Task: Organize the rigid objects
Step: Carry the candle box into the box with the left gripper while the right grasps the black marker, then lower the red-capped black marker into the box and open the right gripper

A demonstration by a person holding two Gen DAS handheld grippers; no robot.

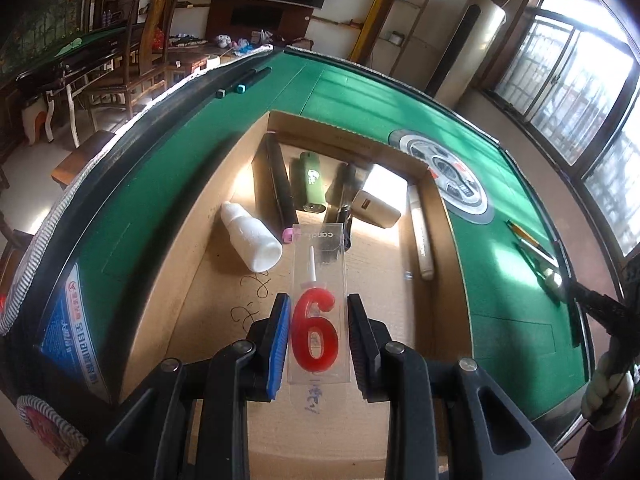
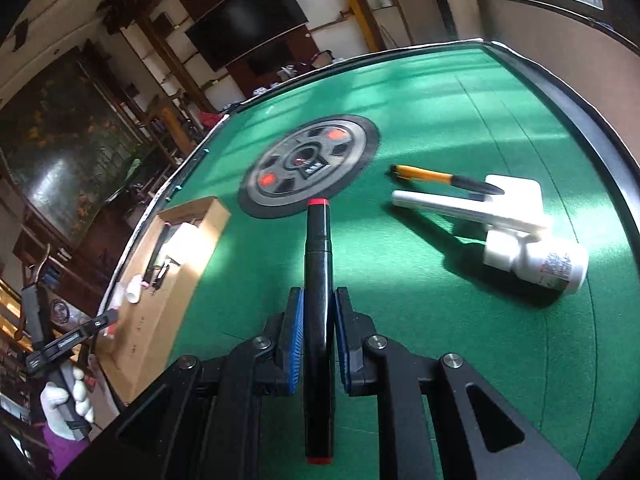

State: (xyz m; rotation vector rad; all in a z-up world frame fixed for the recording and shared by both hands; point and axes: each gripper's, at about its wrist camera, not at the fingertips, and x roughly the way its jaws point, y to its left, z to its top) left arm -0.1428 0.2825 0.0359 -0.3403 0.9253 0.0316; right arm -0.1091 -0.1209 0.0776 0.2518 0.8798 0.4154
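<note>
A green felt table (image 2: 460,120) with a round grey dial (image 2: 308,168) set in its middle fills both views. On it, toward the left side, lies a shallow cardboard box (image 1: 434,208). Inside the box are a white bottle (image 1: 254,238) on its side, a long black case (image 1: 272,182), a green lighter (image 1: 310,184), a beige block (image 1: 378,208) and a white tube (image 1: 422,236) along the right wall.

On the felt well to the right of the box, a white bottle with a label (image 2: 556,266) touches a white block (image 2: 516,204), with a white tube (image 2: 452,210) and an orange pen (image 2: 444,178) resting across it.

The left gripper (image 1: 319,334) hangs over the box, its jaws partly closed onto a clear candle packet (image 1: 320,300) holding a red number six.

The right gripper (image 2: 319,334) is clamped tight on a black marker (image 2: 318,280) with red ends, above the felt.
</note>
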